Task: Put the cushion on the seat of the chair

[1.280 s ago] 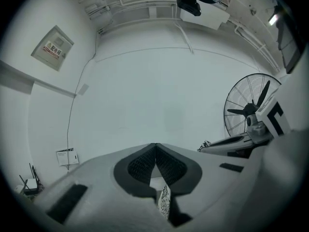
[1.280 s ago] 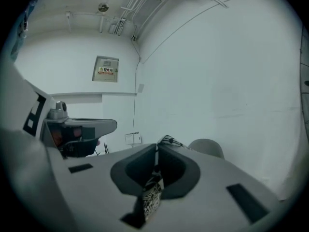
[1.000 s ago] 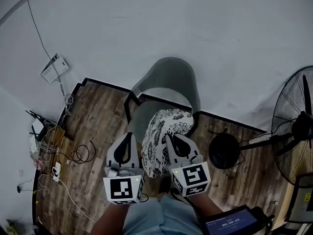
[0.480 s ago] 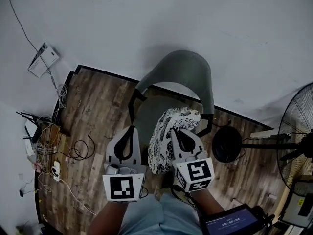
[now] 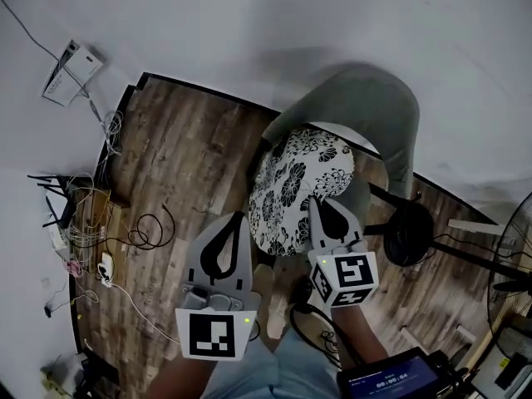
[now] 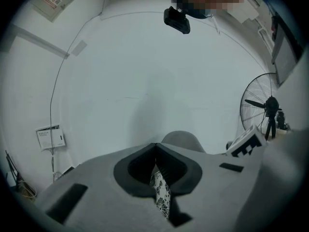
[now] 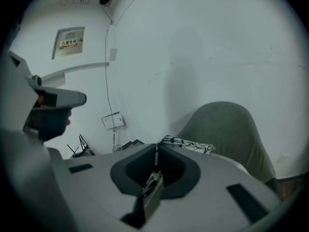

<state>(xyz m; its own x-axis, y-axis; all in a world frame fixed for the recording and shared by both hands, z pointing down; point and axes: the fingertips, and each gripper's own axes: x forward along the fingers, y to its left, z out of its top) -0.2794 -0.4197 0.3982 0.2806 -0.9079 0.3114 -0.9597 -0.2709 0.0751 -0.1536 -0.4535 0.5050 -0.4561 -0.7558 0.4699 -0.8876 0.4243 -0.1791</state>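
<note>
Two claws share the load in the head view: the left claw [image 5: 239,219] and the right claw [image 5: 316,206] each pinch the near edge of the flowered cushion [image 5: 301,181], one toward each corner. I judge this keeps the soft pad spread out rather than folding. The cushion lies over the seat [image 5: 359,191] of the chair [image 5: 384,110], its far edge close under the backrest. Whether it already rests on the seat I cannot tell. Left of the chair the wooden floor [image 5: 187,152] is bare as far as a tangle of cables [image 5: 125,239] by the wall. Right of the chair the round base of a fan [image 5: 409,233] sits near, so drawing back toward the person looks the freest way out. In the left gripper view that claw's jaws are pressed together on a fold of patterned cushion fabric [image 6: 161,195], with the chair's grey backrest [image 6: 182,140] straight ahead. In the right gripper view the jaws are likewise clamped on a fabric edge, and the rest of the cushion [image 7: 189,144] stretches ahead toward the chair [image 7: 227,129].
</note>
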